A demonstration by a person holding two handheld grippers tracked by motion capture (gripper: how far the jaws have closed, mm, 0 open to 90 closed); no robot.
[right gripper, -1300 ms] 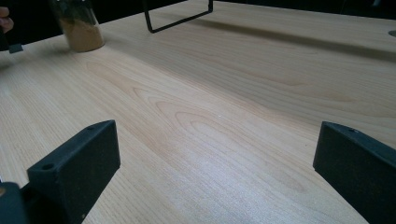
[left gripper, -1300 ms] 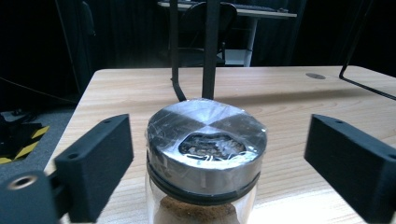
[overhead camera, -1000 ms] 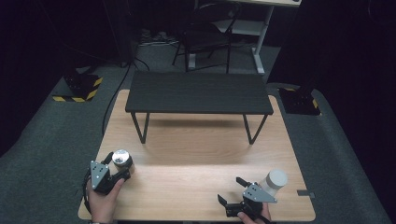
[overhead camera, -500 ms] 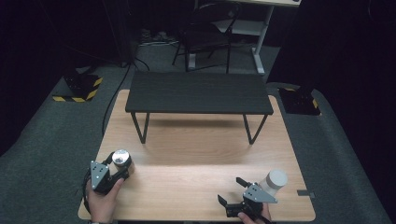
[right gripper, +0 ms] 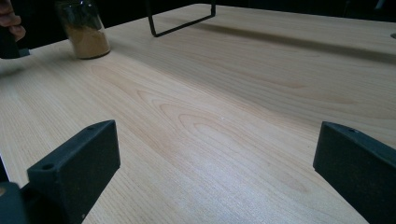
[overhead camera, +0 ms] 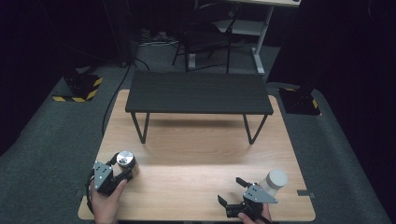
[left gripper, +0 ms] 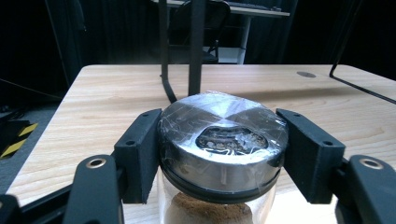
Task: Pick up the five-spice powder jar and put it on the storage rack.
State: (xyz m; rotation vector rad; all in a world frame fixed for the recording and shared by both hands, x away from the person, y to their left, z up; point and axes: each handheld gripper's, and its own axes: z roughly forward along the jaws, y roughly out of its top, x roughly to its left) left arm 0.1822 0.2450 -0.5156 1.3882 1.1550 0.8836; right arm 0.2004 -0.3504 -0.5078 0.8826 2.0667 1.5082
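Nothing has shifted since the earlier frames. Near the front left of the black shelf point(overhead camera: 199, 92), the left gripper point(left gripper: 219, 147) stays pinched on the metal-capped jar point(left gripper: 221, 135) of brown powder, standing on the wooden table point(overhead camera: 201, 154). The right gripper point(overhead camera: 233, 191), front right of the shelf, stays spread wide and empty.

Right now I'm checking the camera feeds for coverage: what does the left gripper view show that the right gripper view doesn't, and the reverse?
Left gripper view alone: the jar's metal lid under clear wrap, with the left gripper shut on the jar at its lid.

Right gripper view alone: the right gripper, jaws wide apart over bare wood, and the person's fingers at the top-left corner.

Both: the jar of brown powder, the wooden table and a leg of the black stand.
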